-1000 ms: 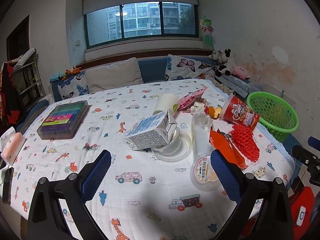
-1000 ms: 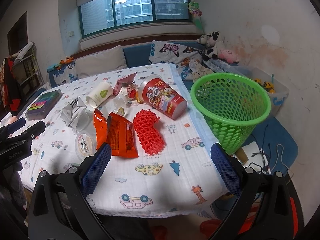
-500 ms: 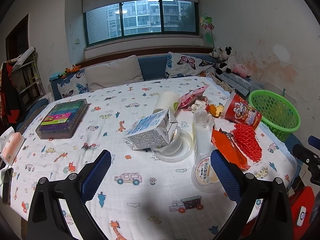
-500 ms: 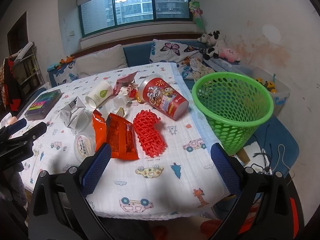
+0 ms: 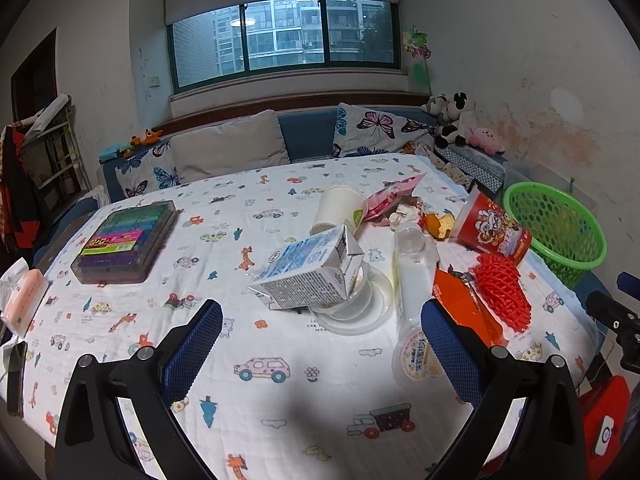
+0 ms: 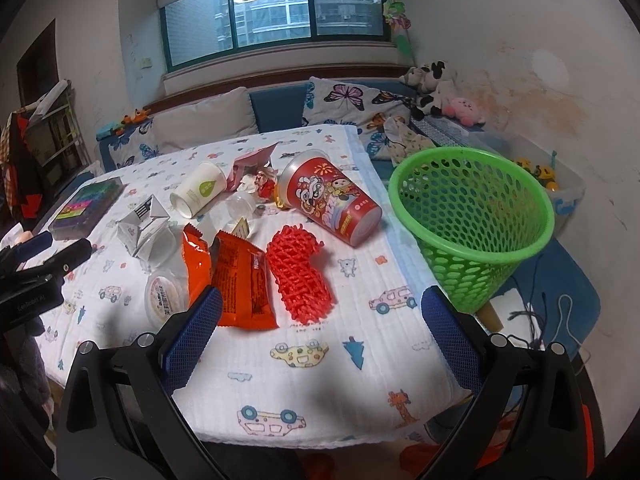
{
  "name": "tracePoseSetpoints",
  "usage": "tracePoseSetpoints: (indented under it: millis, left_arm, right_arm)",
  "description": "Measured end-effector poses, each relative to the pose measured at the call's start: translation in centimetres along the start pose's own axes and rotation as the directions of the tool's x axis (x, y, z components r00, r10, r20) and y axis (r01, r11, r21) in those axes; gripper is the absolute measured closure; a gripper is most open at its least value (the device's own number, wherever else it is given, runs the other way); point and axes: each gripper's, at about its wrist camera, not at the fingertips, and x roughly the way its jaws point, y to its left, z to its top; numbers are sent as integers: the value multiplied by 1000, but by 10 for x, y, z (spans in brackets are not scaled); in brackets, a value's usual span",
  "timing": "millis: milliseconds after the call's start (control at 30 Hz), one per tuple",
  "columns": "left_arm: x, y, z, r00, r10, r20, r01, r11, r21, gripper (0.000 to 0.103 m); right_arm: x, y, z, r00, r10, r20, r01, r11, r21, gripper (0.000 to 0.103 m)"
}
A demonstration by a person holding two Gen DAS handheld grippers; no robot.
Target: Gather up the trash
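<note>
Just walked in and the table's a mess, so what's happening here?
A person is holding a gripper in each hand over a table strewn with trash, about to clear it. The left gripper and the right gripper are both open and holding nothing. A milk carton, a paper cup, a red snack tub, an orange wrapper and a red foam net lie on the cloth. The green basket beside the table looks empty.
</note>
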Motion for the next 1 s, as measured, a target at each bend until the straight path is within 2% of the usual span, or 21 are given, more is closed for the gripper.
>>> tracePoseSetpoints:
  millis: [300, 600, 900, 1000]
  left_arm:
    - [10, 16, 7, 1000, 20, -18, -20, 1000, -12, 7]
    - [25, 29, 13, 999, 19, -42, -20, 999, -25, 7]
    - [42, 38, 10, 996, 15, -84, -18, 999, -30, 7]
    - [52, 41, 11, 994, -10, -106, 5, 999, -46, 7]
  right_arm:
    - [18, -3, 4, 999, 32, -28, -32, 999, -10, 5]
    - [43, 0, 8, 994, 81, -68, -83, 996, -32, 10]
    - [89, 4, 11, 984, 109, -143, -115, 993, -36, 20]
    - [101, 5, 12, 980, 118, -162, -125, 991, -37, 24]
